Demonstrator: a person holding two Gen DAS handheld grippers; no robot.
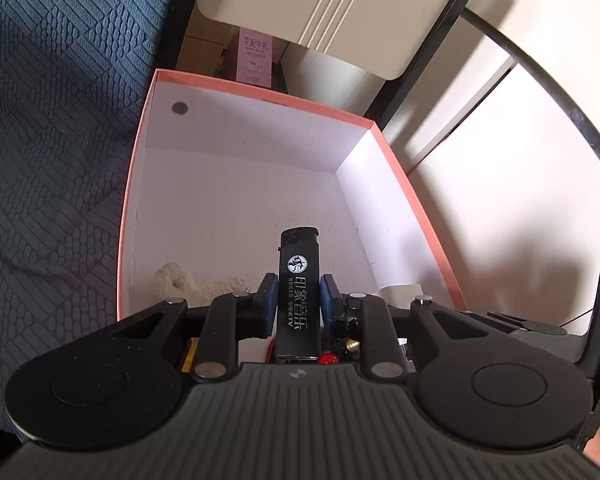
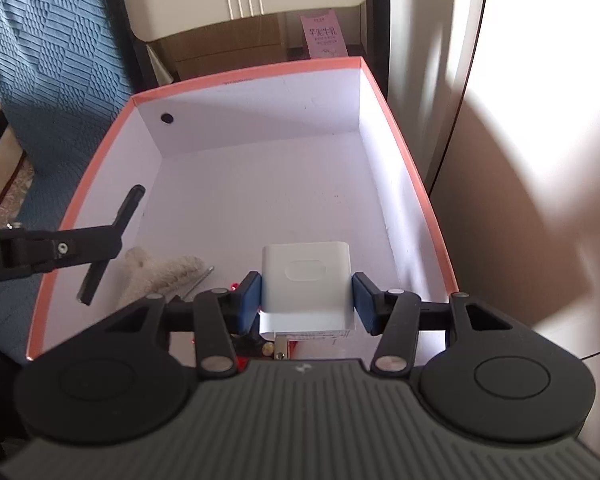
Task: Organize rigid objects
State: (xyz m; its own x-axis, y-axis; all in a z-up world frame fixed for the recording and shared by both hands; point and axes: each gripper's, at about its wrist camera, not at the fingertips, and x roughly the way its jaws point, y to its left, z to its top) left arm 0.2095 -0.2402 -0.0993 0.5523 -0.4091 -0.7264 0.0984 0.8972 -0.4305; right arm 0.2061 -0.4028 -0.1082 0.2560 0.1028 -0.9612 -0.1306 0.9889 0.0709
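Gripping a black lighter (image 1: 299, 296), left gripper (image 1: 298, 300) hangs above the pink-rimmed box (image 1: 260, 90). Right gripper (image 2: 306, 300) clamps a white charger (image 2: 306, 284); open floor toward 12 o'clock, fluffy toy (image 2: 156, 268) at 9.

Black lighter (image 1: 298, 300) and white charger (image 2: 306, 286) — both above pink-rimmed box (image 2: 260, 74).

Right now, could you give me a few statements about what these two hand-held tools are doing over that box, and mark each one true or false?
1. The left tool grips a black lighter with white printed lettering. True.
2. The right tool is empty. False: its pads press a white rectangular plastic charger block.
3. The white-lined cardboard box with a salmon-pink rim has its lid on. False: it is open-topped.
4. A cream fluffy plush item lies inside the box. True.
5. The lighter lies flat on the box floor. False: it is held above it.
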